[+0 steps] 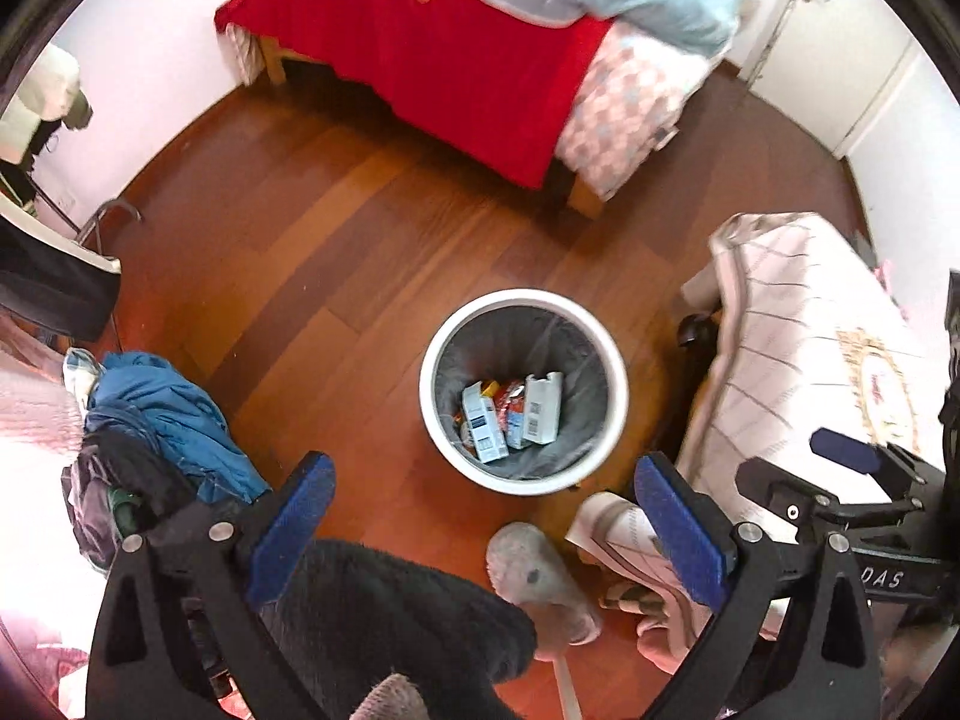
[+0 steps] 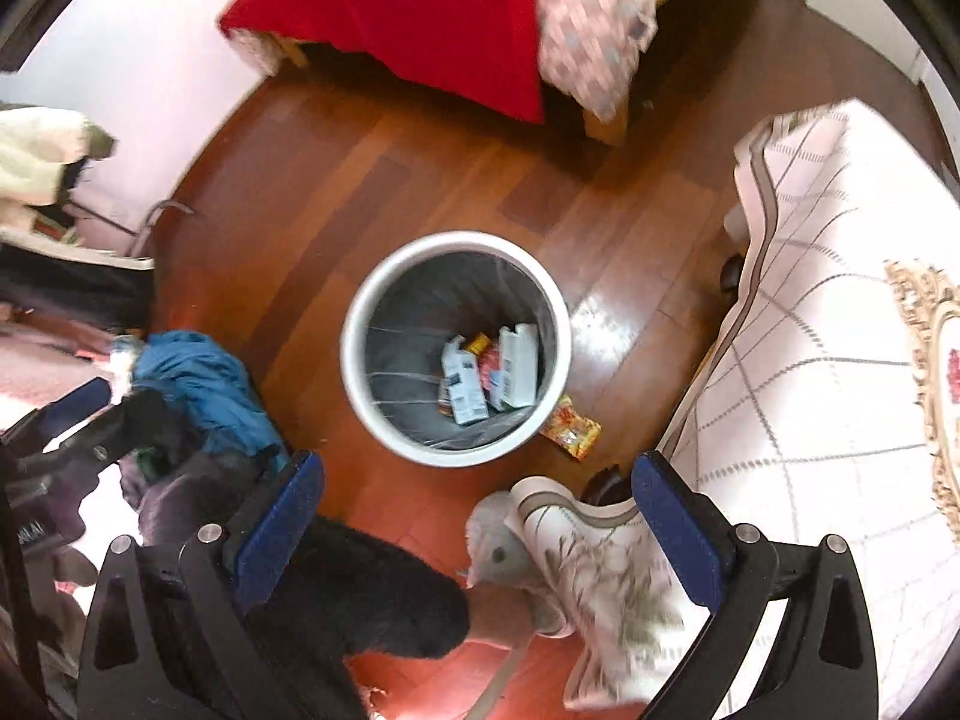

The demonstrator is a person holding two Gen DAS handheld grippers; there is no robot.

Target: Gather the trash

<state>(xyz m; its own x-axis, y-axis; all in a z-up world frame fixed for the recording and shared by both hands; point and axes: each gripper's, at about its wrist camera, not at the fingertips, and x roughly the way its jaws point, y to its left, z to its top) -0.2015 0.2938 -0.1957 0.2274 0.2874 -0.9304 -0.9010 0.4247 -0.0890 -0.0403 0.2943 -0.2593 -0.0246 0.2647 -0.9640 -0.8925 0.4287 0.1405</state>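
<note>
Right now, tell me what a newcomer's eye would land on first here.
First the white trash bin in the middle of the wood floor, holding cartons in its grey liner. Then the red blanket draped over the bed behind it. An orange wrapper lies on the floor against the bin's side, not inside.

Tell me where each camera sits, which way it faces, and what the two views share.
Left wrist: on the left claw, held high, facing down at the white trash bin on the wood floor; its open blue fingers, the right claw and a slippered foot show.
Right wrist: on the right claw, also facing down at the bin; open blue fingers show, the left claw at left edge.
Shared: bin, cartons inside, red bedcover, blue clothes. Only the right view shows the yellow wrapper beside the bin.
</note>
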